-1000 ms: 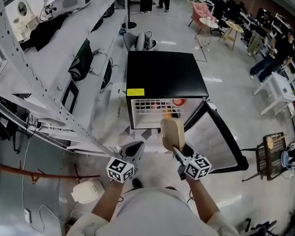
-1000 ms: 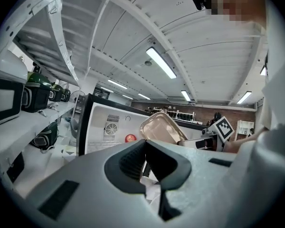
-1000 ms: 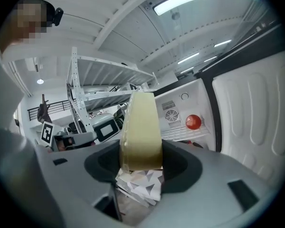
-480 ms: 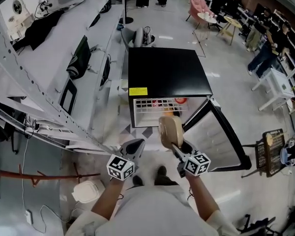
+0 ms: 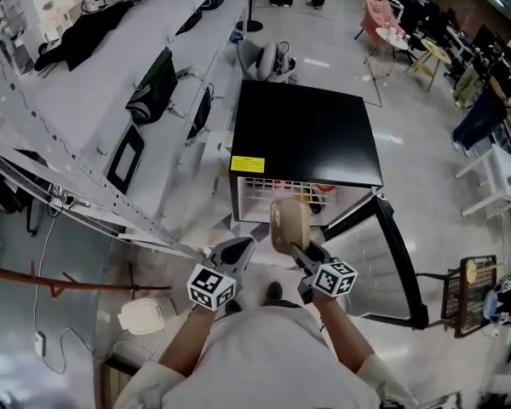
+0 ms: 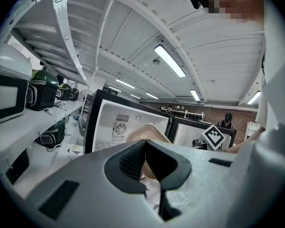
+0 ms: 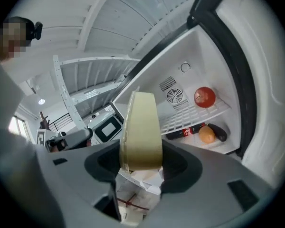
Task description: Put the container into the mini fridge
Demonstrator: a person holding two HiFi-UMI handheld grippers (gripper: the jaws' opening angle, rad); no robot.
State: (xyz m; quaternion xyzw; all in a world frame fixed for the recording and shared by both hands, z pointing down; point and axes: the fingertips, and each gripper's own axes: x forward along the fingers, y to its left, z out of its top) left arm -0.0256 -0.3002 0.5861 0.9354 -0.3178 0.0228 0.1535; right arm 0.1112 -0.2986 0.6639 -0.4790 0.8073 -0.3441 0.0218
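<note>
Being pinched edgewise in the right gripper (image 5: pixel 300 252), the container (image 5: pixel 289 222) is best guided level into the mini fridge (image 5: pixel 307 135), centre frame; the left gripper (image 5: pixel 238 250) is closed, empty.

Closed gripper (image 6: pixel 145 148) before open mini fridge (image 6: pixel 115 127)

Place: a large open lab or workshop hall is indicated.
Shelving: long white metal racks (image 5: pixel 85 92) are loaded with appliances, a microwave (image 6: pixel 4 98) among them.
Floor: a mini fridge (image 5: pixel 307 135) is stood directly on the polished grey floor (image 5: pixel 422 186).
Ceiling: strip lights (image 6: pixel 170 61) are mounted on white panels.
Background: chairs (image 5: pixel 376 14) and small tables (image 5: pixel 432 54) are grouped at the far side.
</note>
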